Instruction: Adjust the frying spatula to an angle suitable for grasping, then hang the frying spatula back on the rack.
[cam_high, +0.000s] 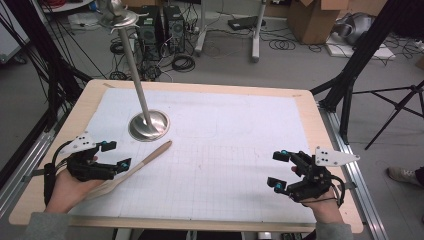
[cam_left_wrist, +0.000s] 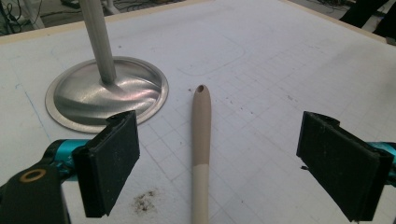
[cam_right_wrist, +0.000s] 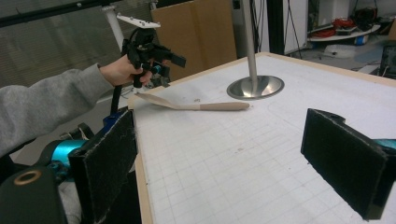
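Spatula (cam_high: 134, 169) lies flat on the white gridded mat (cam_high: 215, 150) covering a pale wooden table (cam_high: 325, 130), at the table's left front, its long axis slanting from the near left, where its broad end is under the left gripper (cam_high: 116, 155), up to the right, its handle tip pointing toward the far right, near the round base of a metal stand (cam_high: 148, 125). In the high view there is one spatula, one stand and two grippers; the left gripper's jaws are spread above the spatula, and the right gripper (cam_high: 279, 170) hovers well apart at the right front with jaws also spread, holding nothing. Around the table are a grey floor with cables, black tripod legs and cardboard boxes (cam_high: 315, 17). In the left gripper view the spatula (cam_left_wrist: 201, 144) runs straight away between the two spread black jaws, its holed tip just beside the stand (cam_left_wrist: 107, 91) base; dark crumbs dot the mat (cam_left_wrist: 280, 70). In the right gripper view the jaws stand wide apart over the mat (cam_right_wrist: 233, 154), and farther off the spatula (cam_right_wrist: 196, 105) lies crosswise, tip toward the stand (cam_right_wrist: 254, 84), with the left gripper (cam_right_wrist: 166, 65) held above its broad end by a grey-sleeved hand (cam_right_wrist: 116, 70).
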